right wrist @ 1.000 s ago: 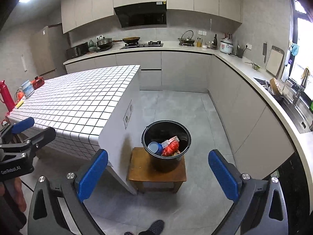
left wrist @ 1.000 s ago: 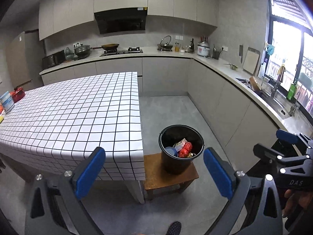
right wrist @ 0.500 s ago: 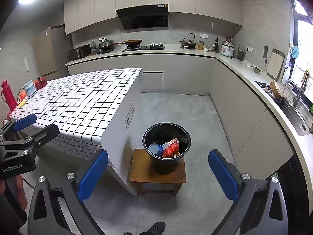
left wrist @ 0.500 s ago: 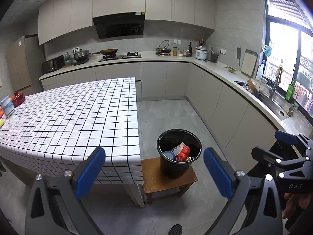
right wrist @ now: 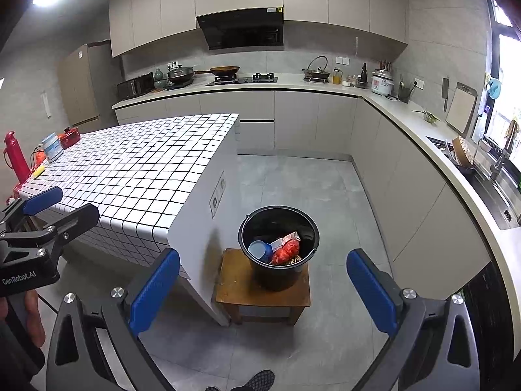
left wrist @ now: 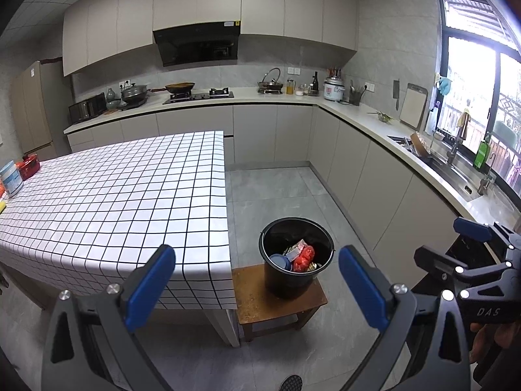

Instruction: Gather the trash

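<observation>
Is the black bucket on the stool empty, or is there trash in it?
Not empty: the black bucket holds a blue cup, a red wrapper and a carton.

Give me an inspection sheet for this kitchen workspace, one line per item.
Surface: checked tablecloth on the table, mostly bare.
Job's things: black bin on a wooden stool, holding a blue cup and red wrapper.
Clutter: red flask, tin at the table's far end.
Grippers: left claw open, empty; right claw open, empty.
Cables: nothing seen.
Surroundings: stove, rice cooker, sink.
</observation>
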A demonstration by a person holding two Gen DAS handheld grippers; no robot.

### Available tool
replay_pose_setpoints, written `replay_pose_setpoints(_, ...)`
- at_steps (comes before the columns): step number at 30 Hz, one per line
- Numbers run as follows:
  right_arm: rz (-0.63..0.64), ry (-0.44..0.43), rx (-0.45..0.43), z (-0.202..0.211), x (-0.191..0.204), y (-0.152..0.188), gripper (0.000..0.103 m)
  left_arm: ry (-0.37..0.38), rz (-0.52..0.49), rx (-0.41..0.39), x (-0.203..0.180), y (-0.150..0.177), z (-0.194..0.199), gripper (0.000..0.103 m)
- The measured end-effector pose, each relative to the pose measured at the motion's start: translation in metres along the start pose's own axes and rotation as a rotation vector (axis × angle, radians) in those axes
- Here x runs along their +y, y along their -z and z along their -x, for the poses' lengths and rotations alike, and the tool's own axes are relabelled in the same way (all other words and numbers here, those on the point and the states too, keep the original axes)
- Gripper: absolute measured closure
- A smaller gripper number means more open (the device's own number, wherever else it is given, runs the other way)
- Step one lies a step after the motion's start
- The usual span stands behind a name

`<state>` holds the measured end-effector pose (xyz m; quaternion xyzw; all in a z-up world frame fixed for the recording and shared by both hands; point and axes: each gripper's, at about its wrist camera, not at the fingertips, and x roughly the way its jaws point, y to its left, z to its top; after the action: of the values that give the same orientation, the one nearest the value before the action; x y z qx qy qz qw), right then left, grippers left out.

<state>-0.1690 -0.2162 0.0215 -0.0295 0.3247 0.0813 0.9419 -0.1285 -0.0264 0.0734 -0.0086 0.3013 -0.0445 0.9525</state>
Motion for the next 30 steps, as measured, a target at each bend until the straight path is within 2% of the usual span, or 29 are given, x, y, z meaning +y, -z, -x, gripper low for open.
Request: replay_pose_setpoints(30, 0.012, -0.008, -0.013, 0.0024, 0.0090, -0.0076, 0.000, 0.018, 0.003, -0.004, 0.0045, -0.0035, 0.0067, 0.002)
